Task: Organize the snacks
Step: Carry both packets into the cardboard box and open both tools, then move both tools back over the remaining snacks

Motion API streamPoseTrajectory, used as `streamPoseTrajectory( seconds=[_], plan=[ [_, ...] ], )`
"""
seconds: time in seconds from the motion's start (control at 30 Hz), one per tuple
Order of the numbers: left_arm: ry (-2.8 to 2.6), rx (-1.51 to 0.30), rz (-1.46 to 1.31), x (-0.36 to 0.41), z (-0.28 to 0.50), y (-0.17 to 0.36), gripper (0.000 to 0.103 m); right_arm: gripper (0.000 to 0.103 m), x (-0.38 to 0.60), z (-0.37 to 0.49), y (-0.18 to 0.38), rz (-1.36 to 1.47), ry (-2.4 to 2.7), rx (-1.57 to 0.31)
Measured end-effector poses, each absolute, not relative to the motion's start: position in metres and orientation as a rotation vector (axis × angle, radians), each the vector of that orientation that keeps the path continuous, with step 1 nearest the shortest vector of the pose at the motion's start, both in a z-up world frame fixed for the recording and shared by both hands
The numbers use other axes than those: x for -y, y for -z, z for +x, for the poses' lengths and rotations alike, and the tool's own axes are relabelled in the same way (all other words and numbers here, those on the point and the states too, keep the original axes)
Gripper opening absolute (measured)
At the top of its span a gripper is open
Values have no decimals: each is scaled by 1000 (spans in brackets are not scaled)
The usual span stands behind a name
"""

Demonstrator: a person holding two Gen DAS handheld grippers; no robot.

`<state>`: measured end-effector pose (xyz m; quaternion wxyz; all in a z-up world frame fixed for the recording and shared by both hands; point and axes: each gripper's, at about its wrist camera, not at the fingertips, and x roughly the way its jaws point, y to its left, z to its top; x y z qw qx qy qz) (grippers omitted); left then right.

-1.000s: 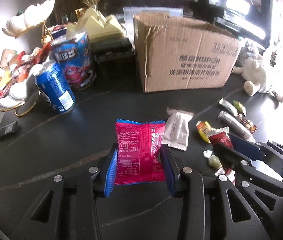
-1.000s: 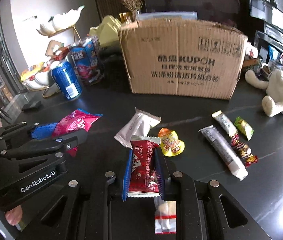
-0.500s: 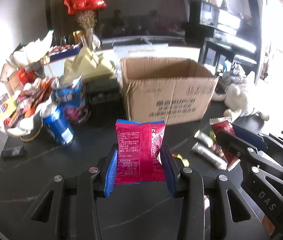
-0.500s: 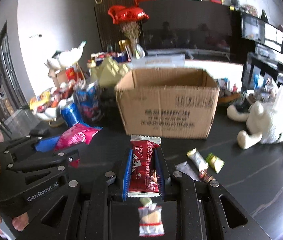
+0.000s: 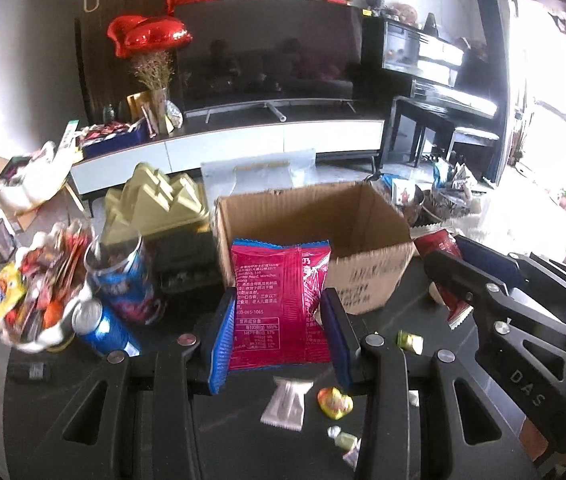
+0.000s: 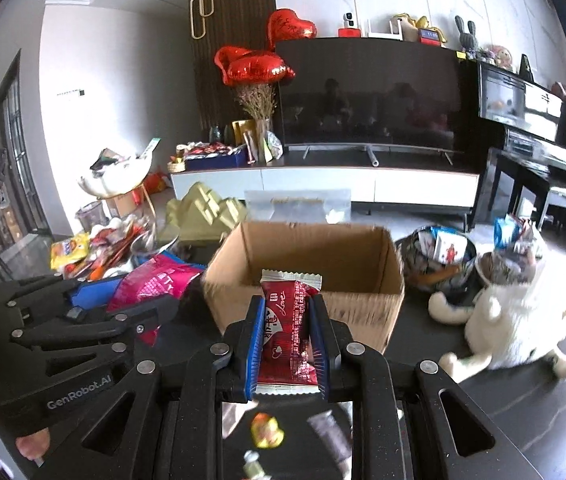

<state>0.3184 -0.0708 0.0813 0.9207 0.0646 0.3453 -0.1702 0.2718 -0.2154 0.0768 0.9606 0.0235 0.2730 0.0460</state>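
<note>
I see a big dark TV [image 6: 371,92] on a long white cabinet [image 6: 323,188], red heart balloons [image 6: 255,66], a black piano [image 5: 439,80], white walls [image 6: 111,80], bright window light [image 5: 551,100] on my right

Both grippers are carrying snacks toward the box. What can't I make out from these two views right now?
- Cardboard box floor: hidden by its front wall, both views.
- Pink packet lower edge: behind left gripper fingers.
- Red wrapper small print: too small.
- Snack pile: blurred, left wrist view.
</note>
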Motion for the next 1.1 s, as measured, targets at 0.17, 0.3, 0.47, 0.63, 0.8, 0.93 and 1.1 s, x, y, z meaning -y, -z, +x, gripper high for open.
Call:
streamPoseTrajectory(
  seconds=[0.17, 0.3, 0.47, 0.63, 0.8, 0.93, 1.1],
  plan=[
    [369, -729, 155, 86, 351, -93, 41, 23, 225, 303, -84, 30, -90, -574],
    [376, -765, 124, 92, 378, -91, 41, 23, 231, 326, -85, 19, -89, -578],
    [370, -801, 102, 101, 415, -83, 41, 23, 239, 356, -82, 8, -83, -591],
    [358, -838, 107, 114, 438, -71, 41, 23, 244, 382, -67, 16, -77, -619],
    [333, -808, 53, 108, 444, -67, 48, 29, 252, 393, -57, 45, -58, -632],
    [304, -742, 91, 104, 428, -71, 64, 48, 253, 382, -56, 12, -25, -609],
    [266, -732, 115, 98, 402, -73, 64, 48, 252, 360, -59, 5, -31, -607]
  ],
)
